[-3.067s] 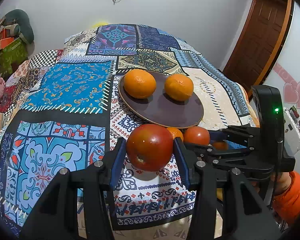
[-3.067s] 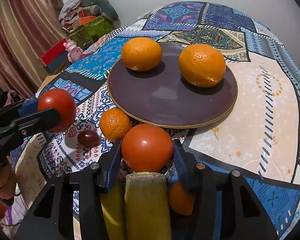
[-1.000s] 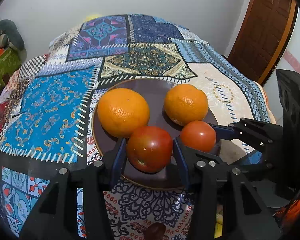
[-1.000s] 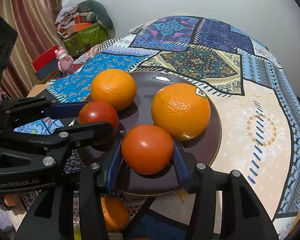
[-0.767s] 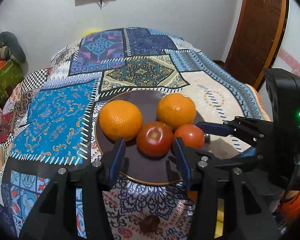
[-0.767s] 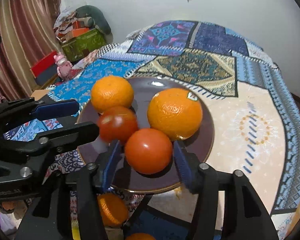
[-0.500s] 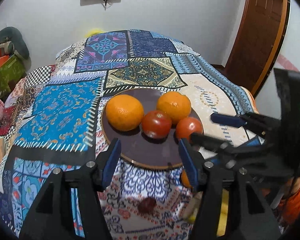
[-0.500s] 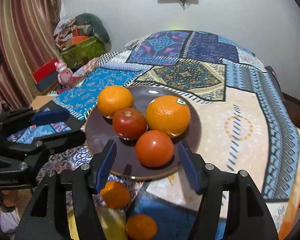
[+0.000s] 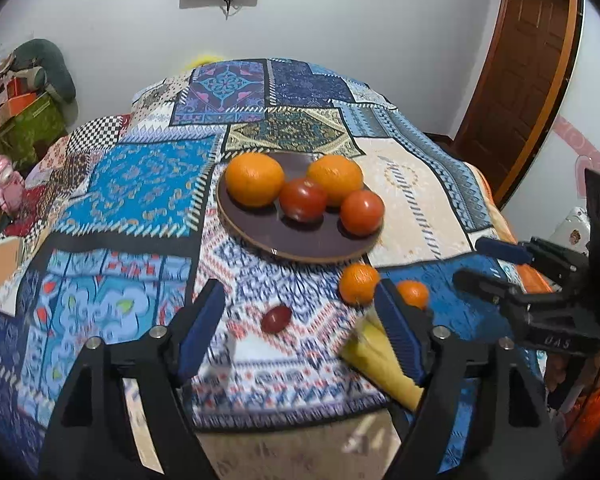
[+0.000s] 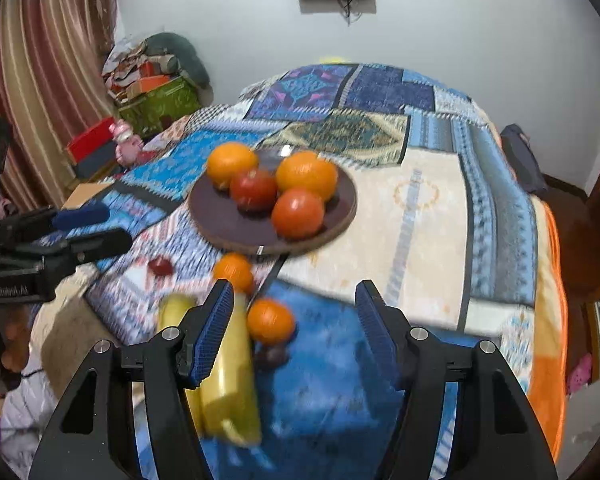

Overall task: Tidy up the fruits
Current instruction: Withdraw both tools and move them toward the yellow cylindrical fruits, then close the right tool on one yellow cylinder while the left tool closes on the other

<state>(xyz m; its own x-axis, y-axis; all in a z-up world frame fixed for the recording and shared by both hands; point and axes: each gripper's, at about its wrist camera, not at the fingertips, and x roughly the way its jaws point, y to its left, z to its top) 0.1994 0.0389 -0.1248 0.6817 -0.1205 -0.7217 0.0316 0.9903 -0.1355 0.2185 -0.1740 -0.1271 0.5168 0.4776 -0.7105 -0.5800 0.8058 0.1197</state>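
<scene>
Two oranges and two red tomatoes lie together on the dark brown plate. The right wrist view shows the same plate and tomatoes. My left gripper hangs back from the plate over the cloth, its jaws opening with nothing between them. My right gripper is open and empty, above a small mandarin and the bananas.
On the patchwork cloth in front of the plate lie two mandarins, a dark red small fruit and the bananas. The table's near edge runs just below them. A wooden door stands at the right.
Both grippers let go of their tomatoes on the plate, opened, and drew back and slightly up. The loose fruit in front of the plate has come into view.
</scene>
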